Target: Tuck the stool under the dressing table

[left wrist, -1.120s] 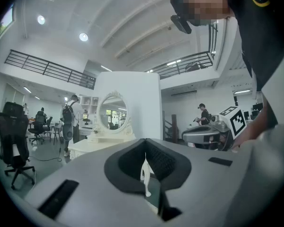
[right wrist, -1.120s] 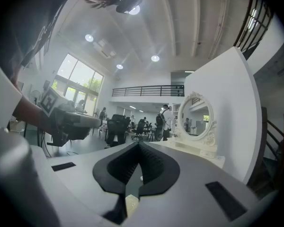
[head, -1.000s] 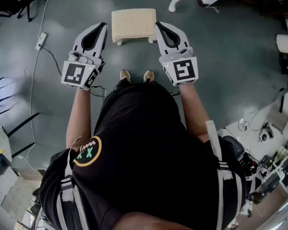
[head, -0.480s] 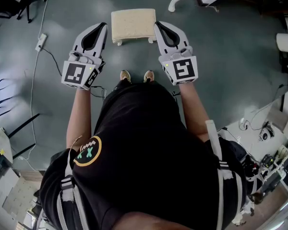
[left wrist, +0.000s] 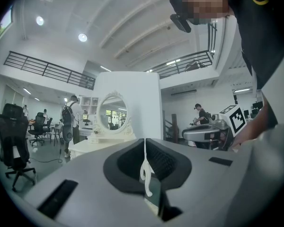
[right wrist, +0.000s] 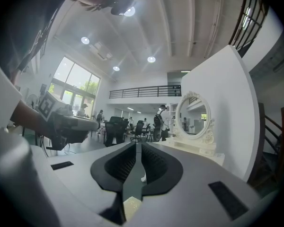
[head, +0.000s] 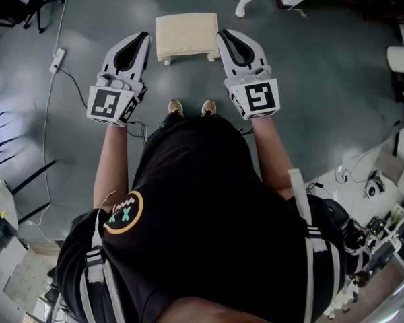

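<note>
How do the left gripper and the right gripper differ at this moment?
The left gripper has its jaws together; the right gripper shows a thin gap, its jaws opening. In the head view the left gripper flanks the left edge of the cream cushioned stool, the right gripper its right edge. Both are grey and black, empty, and face the white dressing table.

One stool [head: 186, 35]. One dressing table [left wrist: 87, 146], bearing one oval mirror [left wrist: 111, 112]. Two tools: the left tool [head: 146, 35] and the right tool [head: 221, 33], whose jaws are opening with nothing between them. Two shoes [head: 176, 105]. One power strip [head: 56, 58]. One black office chair [left wrist: 14, 141] nearby.
</note>
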A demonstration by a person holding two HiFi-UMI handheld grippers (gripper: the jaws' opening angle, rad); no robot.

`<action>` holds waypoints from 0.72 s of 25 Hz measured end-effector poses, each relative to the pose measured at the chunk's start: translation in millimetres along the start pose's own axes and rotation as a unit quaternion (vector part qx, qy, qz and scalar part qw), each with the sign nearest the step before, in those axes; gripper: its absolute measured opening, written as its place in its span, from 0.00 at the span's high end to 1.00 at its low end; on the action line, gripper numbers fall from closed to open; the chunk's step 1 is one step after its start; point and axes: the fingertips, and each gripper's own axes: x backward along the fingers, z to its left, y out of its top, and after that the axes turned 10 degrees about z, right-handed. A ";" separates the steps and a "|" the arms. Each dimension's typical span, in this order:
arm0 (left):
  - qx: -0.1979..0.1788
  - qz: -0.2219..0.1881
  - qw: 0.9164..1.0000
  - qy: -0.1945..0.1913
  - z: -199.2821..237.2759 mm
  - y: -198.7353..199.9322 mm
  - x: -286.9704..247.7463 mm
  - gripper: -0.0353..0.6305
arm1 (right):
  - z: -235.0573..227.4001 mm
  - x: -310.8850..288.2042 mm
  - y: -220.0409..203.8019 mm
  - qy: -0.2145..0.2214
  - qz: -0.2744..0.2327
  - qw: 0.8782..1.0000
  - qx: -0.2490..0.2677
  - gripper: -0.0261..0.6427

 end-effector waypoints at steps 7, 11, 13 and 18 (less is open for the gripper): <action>0.005 0.001 1.000 0.002 1.3 -2.3 1.7 0.81 | -0.1 1.0 -0.6 0.004 0.001 1.000 -0.006 0.76; 0.000 0.009 1.000 -0.001 2.0 -4.5 -0.3 0.66 | -1.1 0.4 0.7 0.006 0.000 1.000 -0.009 0.67; -0.001 0.011 1.000 0.001 2.6 -4.8 -0.3 0.56 | -0.9 1.0 0.5 0.009 -0.001 1.000 -0.013 0.61; -0.010 0.017 1.000 0.006 4.0 -11.0 -3.2 0.35 | 0.7 -2.8 -4.6 0.021 0.008 1.000 -0.018 0.33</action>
